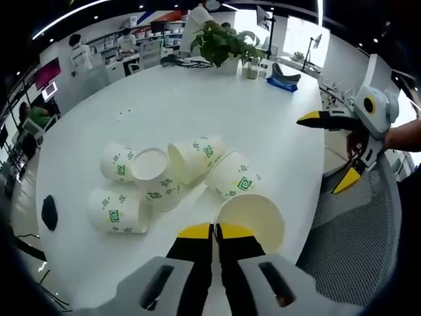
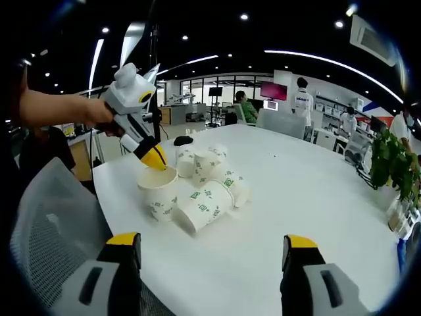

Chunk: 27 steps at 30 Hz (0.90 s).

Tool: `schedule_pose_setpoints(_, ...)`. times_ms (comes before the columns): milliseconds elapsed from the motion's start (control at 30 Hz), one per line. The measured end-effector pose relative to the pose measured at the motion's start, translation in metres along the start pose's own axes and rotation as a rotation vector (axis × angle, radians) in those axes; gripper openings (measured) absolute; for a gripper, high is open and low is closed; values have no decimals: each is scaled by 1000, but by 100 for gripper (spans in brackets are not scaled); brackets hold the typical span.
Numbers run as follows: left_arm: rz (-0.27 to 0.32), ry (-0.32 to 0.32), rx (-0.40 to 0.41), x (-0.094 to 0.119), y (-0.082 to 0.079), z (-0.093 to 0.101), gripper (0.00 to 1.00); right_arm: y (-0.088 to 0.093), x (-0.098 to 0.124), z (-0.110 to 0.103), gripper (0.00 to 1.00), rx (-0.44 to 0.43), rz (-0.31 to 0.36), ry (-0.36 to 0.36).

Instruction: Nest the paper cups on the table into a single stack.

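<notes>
Several white paper cups with green marks lie on their sides in a cluster (image 1: 195, 157) (image 2: 204, 207) on the round white table (image 1: 197, 99) (image 2: 296, 197). One cup (image 1: 253, 217) (image 2: 160, 191) stands upright at the near edge of the cluster. My left gripper (image 1: 215, 230) (image 2: 156, 158) is shut on that cup's rim, its yellow tips pressed together. My right gripper (image 1: 332, 150) (image 2: 210, 243) hovers open off the table edge with nothing between its jaws, well apart from the cups.
A grey mesh chair (image 1: 355, 243) (image 2: 52, 217) sits at the table edge near the upright cup. A potted plant (image 1: 223, 43) (image 2: 388, 164) and a blue item (image 1: 283, 82) stand at the far side. A small black object (image 1: 49, 212) (image 2: 183, 140) lies beyond the cups.
</notes>
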<state>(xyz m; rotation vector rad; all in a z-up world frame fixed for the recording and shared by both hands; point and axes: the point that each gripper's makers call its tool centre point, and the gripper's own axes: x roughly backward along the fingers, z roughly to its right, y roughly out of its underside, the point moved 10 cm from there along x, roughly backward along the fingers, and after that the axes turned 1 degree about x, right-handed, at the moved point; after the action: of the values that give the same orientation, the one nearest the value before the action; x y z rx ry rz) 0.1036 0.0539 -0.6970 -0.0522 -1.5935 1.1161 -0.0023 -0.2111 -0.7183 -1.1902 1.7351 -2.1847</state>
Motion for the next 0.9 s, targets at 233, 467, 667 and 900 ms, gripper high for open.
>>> schedule_pose_setpoints(233,55,14,37,6,-1,1,10,0,0,0,89,-2,-3,-1)
schedule_pose_setpoints(467,156,55,26,11,1,0,20,-3,1,-1,91,-17,-1,11)
schedule_pose_setpoints(667,225,80,19,20,6,-4,30,-4,1,-1,92,-38,-7,4)
schedule_pose_setpoints(900,276,84,-46,34,16,0,42,-5,0,0,93,-67,-19,-21)
